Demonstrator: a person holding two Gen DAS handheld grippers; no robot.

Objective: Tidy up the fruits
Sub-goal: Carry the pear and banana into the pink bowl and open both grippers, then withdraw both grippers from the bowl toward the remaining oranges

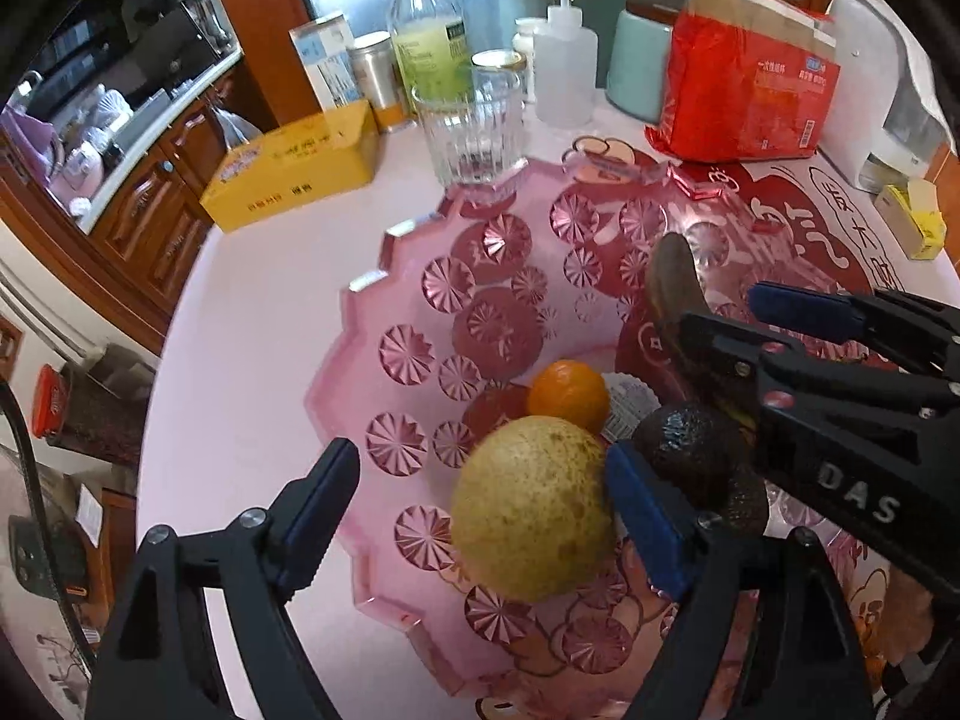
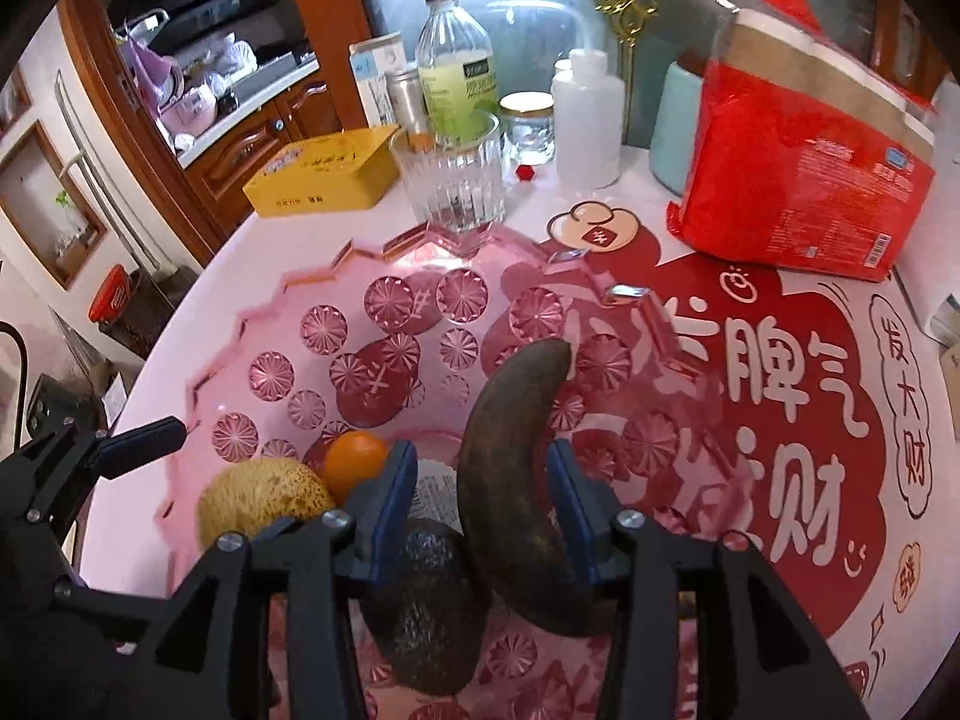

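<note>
A pink cut-glass fruit dish point(image 1: 390, 354) point(image 2: 282, 324) holds a speckled yellow pear point(image 1: 534, 510) point(image 2: 258, 498), a small orange point(image 1: 569, 396) point(image 2: 355, 461), a dark avocado point(image 1: 690, 450) point(image 2: 432, 612) and a brown, overripe banana point(image 1: 672, 276) point(image 2: 510, 480). My left gripper point(image 1: 483, 453) is open around the pear; its left pad stands clear of the fruit and the right pad sits at the pear's edge. My right gripper point(image 2: 480, 450) point(image 1: 720, 309) is open astride the banana, with a gap at each pad. The banana rests on the dish, leaning by the avocado.
Behind the dish stand a ribbed drinking glass point(image 1: 471, 126) point(image 2: 450, 180), a yellow box point(image 1: 294, 168), a juice bottle point(image 1: 429, 36), a squeeze bottle point(image 1: 564, 72), a small jar point(image 2: 528, 129) and a red bag point(image 1: 750, 90) point(image 2: 804, 180). A red printed mat point(image 2: 750, 390) covers the right of the table.
</note>
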